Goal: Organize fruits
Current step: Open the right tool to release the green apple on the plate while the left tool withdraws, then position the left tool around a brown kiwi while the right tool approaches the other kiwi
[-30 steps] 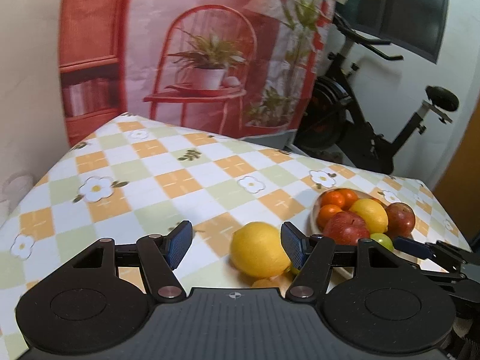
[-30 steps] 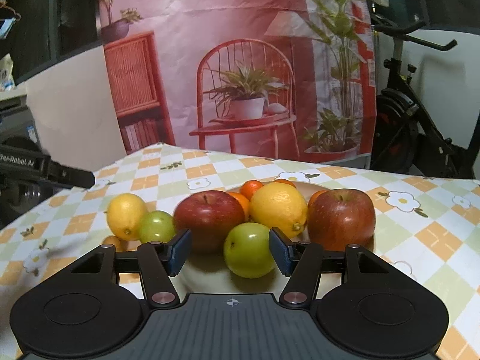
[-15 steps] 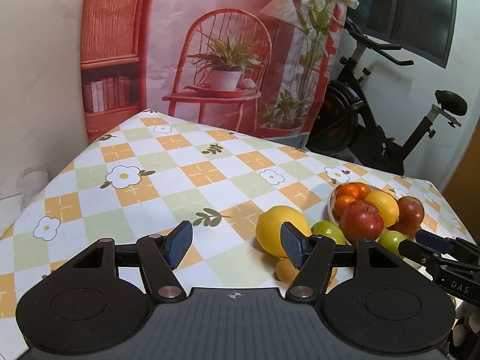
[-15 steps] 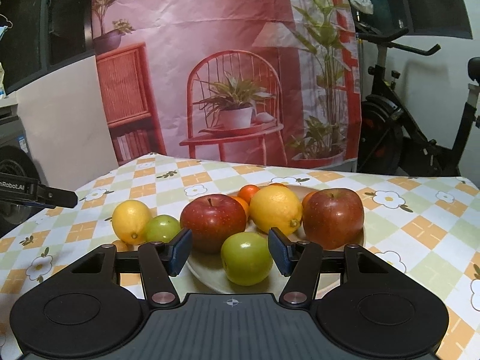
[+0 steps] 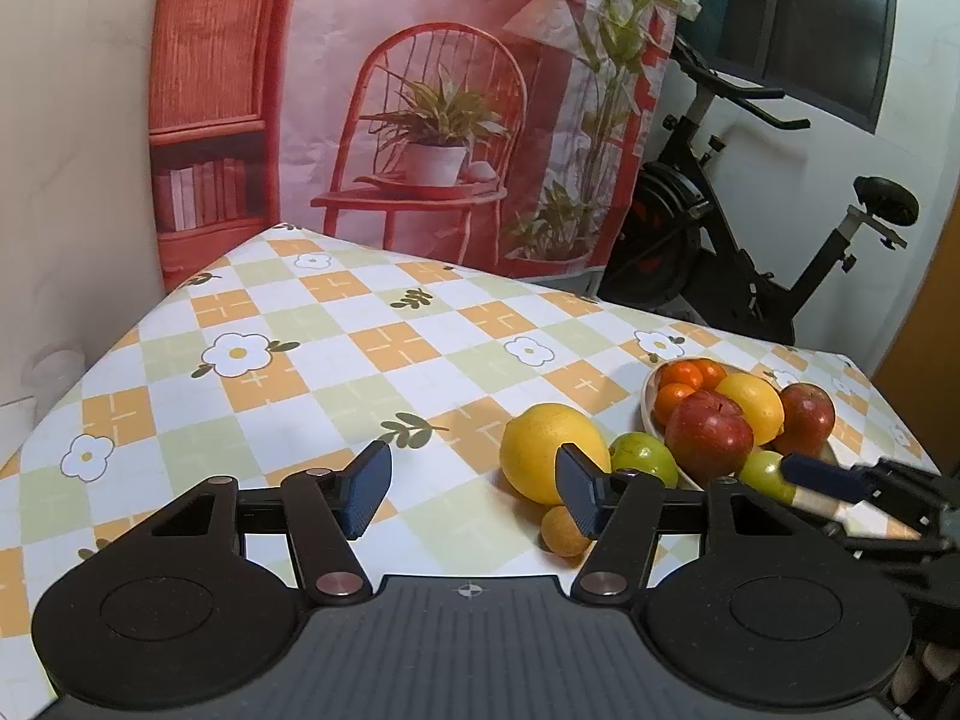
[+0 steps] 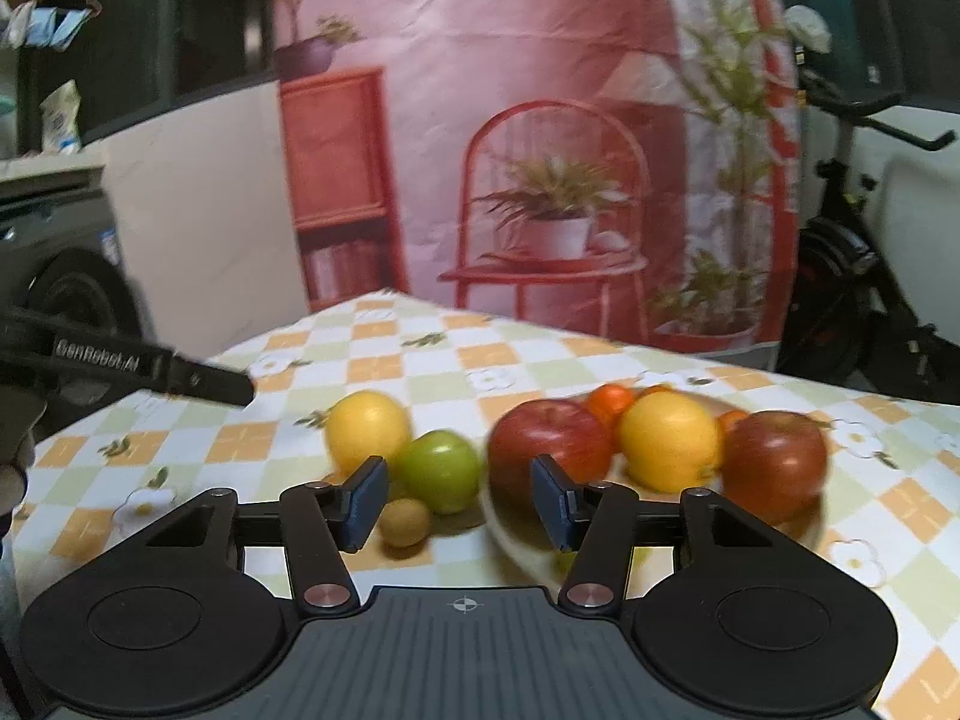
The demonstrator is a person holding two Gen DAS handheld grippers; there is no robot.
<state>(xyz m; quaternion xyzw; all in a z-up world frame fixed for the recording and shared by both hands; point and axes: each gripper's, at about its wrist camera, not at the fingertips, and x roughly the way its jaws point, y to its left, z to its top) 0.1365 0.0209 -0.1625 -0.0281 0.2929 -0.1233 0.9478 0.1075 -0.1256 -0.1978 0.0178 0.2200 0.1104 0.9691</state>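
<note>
Yellow lemon, loose on the checked tablecloth, just left of the plate. A green fruit sits between lemon and plate; a small tan fruit, perhaps a kumquat, lies in front of the lemon.

Plate contents: two red apples, one at the front and one at the far side; a second lemon; small oranges; another green fruit at the near rim.

Left gripper: jaws closing, nothing between them but bare cloth. The loose lemon lies just beyond and to the right of its right fingertip, not in the gap.

Right gripper: jaws closing, empty. The green fruit and tan fruit on the cloth lie just ahead of its gap, toward the left finger; the front apple stands beyond its right finger.

Risks, as judged:
- Left jaws may narrow too far to admit the lemon, so a finger could nudge it and set it rolling into the green fruit.
- Round, smooth fruit may slip from a shallow pinch.
- The plate looks full; a further fruit may dislodge one at the rim.
- The two grippers work near each other by the plate and may collide.
</note>
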